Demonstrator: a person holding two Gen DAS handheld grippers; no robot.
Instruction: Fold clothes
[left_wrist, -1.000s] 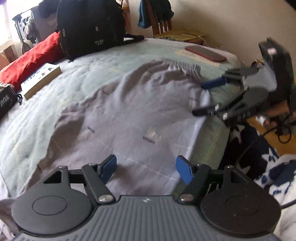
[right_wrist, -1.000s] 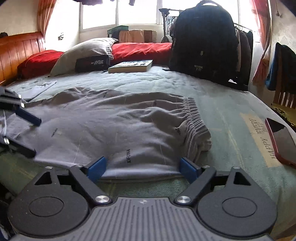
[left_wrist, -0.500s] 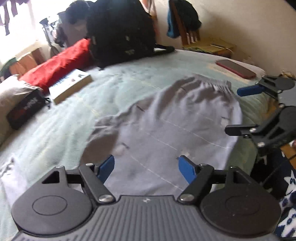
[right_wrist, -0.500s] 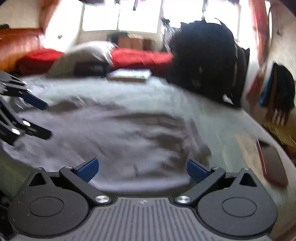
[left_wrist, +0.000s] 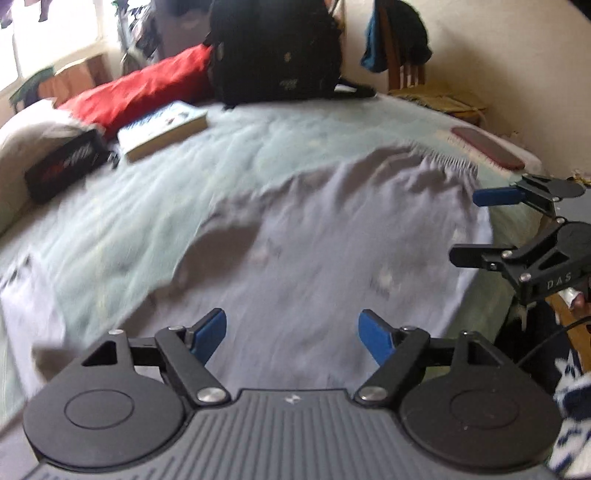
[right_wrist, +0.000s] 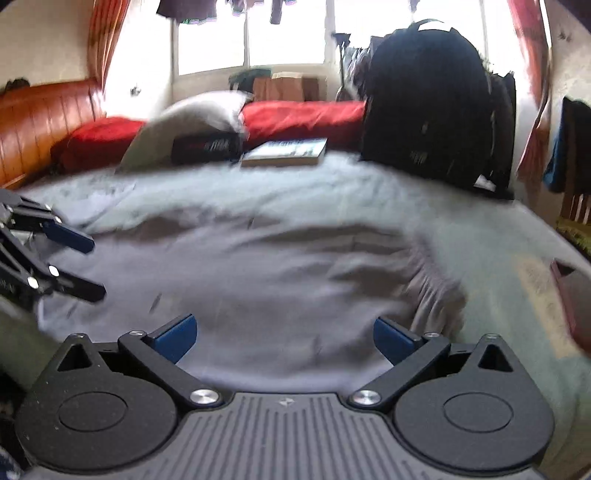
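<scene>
Grey shorts lie spread flat on the pale green bedspread, their gathered waistband toward the right. My left gripper hovers open above the leg end, nothing between its blue pads. In the same view my right gripper hangs open at the bed's right edge beside the waistband end. From the right wrist view, the right gripper is open over the near edge of the shorts, and the left gripper shows open at the far left. Both views are blurred.
A black backpack, red cushions, a book and a black pouch sit along the far side of the bed. A dark red phone lies near the right corner. A wooden chair stands behind.
Both grippers have lifted and pulled back from the shorts, staying open. The left wrist view has swung left, so more of the bed's far side shows.
</scene>
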